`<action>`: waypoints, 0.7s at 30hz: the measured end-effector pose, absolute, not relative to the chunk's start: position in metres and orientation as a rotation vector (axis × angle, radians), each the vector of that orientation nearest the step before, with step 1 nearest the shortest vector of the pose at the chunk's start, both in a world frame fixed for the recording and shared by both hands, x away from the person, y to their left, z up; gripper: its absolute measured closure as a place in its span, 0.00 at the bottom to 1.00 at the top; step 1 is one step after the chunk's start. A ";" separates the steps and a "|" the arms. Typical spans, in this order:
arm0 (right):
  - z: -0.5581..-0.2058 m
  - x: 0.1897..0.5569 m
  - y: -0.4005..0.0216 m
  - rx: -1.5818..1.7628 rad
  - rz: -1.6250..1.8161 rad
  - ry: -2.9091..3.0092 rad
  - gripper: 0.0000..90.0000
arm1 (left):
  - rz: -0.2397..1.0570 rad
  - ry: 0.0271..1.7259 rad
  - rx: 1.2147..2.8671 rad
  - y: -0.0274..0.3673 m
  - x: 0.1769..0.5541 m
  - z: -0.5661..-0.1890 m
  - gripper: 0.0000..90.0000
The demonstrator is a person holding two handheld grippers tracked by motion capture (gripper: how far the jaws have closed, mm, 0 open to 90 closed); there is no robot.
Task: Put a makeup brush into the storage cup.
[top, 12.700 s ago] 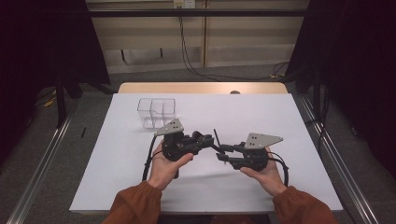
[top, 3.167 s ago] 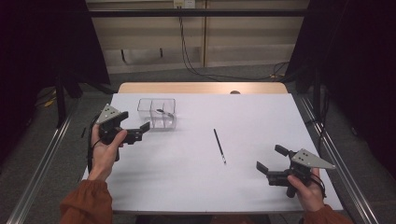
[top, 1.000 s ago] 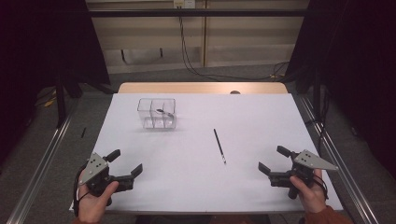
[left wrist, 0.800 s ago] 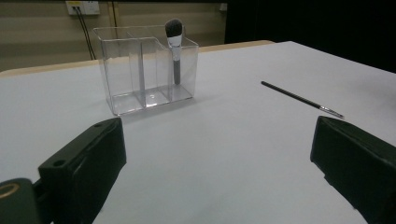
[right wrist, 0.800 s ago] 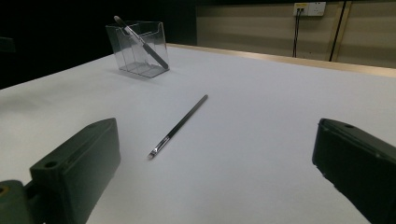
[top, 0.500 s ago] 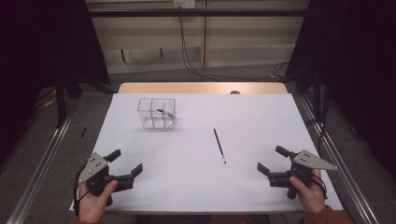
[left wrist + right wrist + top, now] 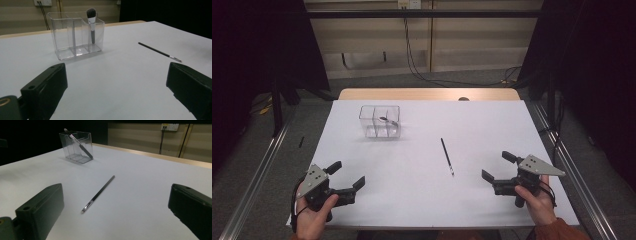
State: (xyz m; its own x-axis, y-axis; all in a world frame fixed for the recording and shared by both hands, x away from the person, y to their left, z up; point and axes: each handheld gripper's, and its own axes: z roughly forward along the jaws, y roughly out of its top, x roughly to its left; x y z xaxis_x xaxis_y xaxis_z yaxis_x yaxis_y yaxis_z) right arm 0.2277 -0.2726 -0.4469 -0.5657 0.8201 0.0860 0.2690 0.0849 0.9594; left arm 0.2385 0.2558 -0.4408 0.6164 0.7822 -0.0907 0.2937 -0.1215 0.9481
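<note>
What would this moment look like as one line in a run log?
left gripper: open, empty | right gripper: open, empty | thin brush: flat on table, untouched | makeup brush: in clear organizer, end compartment

Bright white desk in a dim room — soft, even light from above.

In the high view the desk point(image 7: 422, 150) is evenly lit and near-white, while the floor and both sides fall into deep black; shadows under each hand-held gripper are faint and short. The picture is soft and slightly grainy. In the left gripper view the clear organizer point(image 7: 76, 33) catches pale glints on its edges and casts a weak shadow, and the near black jaws are blurred — out of focus. The right gripper view is dimmer, greyer toward its left, with the thin brush point(image 7: 98, 192) fairly sharp.
</note>
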 end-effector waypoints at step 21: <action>-0.438 0.266 -0.241 1.026 1.456 2.006 0.01 | 0.528 0.885 1.698 0.253 0.240 -0.440 0.04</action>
